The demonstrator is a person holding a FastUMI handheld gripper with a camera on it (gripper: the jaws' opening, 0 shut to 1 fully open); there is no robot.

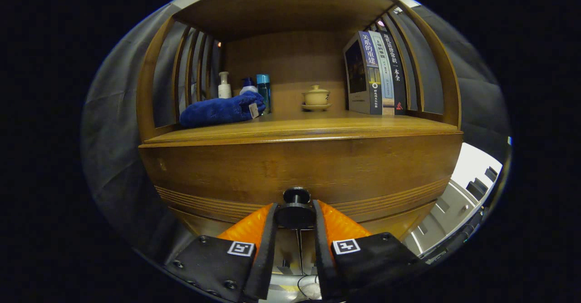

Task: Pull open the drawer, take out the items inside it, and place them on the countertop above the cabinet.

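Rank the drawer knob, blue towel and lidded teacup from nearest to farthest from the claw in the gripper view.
1. Drawer knob: between the fingers of the claw, which close on it.
2. Blue towel: on the countertop, beyond the fingers to the left.
3. Lidded teacup: farther back on the countertop, near the back panel.

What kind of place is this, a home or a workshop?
Probably a mock-up of a home corner, set in a cloth-walled booth. A wooden cabinet carries books, a lidded teacup, a blue towel and bottles. The tool has both fingers closed on the drawer knob.
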